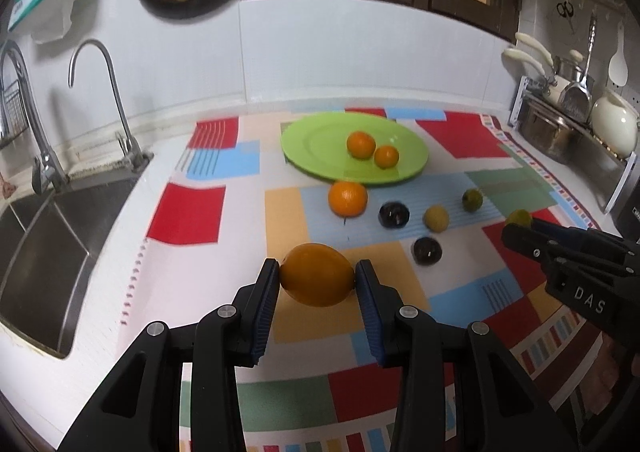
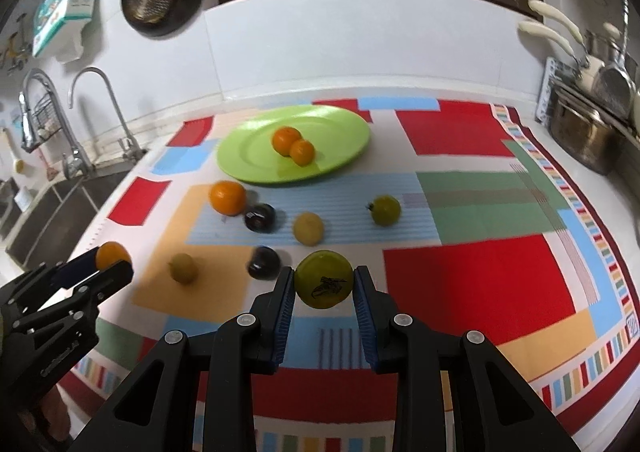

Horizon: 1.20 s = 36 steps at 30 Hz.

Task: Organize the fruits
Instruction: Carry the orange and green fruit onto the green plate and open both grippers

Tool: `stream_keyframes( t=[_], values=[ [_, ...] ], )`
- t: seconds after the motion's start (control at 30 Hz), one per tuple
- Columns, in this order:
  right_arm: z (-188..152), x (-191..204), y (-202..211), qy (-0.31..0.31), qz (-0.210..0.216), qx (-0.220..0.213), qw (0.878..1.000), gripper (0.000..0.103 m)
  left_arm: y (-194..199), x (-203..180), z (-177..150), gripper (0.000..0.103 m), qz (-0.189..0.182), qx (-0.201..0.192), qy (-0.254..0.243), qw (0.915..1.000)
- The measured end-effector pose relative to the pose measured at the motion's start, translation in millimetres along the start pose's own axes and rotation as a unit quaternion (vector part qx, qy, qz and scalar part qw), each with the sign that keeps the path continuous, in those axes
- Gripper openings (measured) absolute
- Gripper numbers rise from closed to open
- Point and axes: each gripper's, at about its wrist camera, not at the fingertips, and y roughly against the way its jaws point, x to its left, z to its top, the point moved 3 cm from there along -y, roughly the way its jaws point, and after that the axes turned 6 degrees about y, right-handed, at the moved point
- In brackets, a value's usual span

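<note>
orange (image 1: 317, 274) between left jaws, green fruit (image 2: 324, 279) between right jaws

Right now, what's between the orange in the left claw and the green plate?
One loose orange sits on the mat between the held orange and the green plate, seen in the left wrist view.

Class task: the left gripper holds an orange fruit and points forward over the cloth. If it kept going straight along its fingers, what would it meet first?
Probably the loose orange on the cloth, just before the green plate. The left gripper lines up roughly with it, though depth here is uncertain.
</note>
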Motion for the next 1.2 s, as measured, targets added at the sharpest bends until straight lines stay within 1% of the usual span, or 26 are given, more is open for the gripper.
stream_keyframes(
  t=[0.4,0.53,0.67,0.83,1.03,1.2],
  values=[
    [34.9,16.3,10.3,0.014,0.036,-0.027,0.999,0.031,15.1,0.1,30.6,0.039,-0.004,-0.036,-0.028,0.9990],
    [48.7,19.8,10.7,0.021,0.041,-0.038,0.998,0.031,14.3,1.6,45.0,0.039,-0.011,-0.044,-0.034,0.9984],
    [64.5,23.6,10.1,0.028,0.045,-0.052,0.997,0.031,11.1,2.1,61.9,0.039,-0.025,-0.047,-0.034,0.9980],
    [87.2,24.7,5.3,0.028,0.057,-0.066,0.996,0.031,5.0,0.3,85.1,0.038,-0.032,-0.057,-0.042,0.9970],
    [114.6,22.1,-5.4,0.029,0.062,-0.076,0.995,0.031,-8.6,-2.9,113.5,0.038,-0.041,-0.070,-0.052,0.9953],
    [136.5,19.5,-14.9,0.035,0.061,-0.082,0.994,0.031,-26.3,-3.9,136.4,0.038,-0.055,-0.064,-0.052,0.9951]
  ],
)
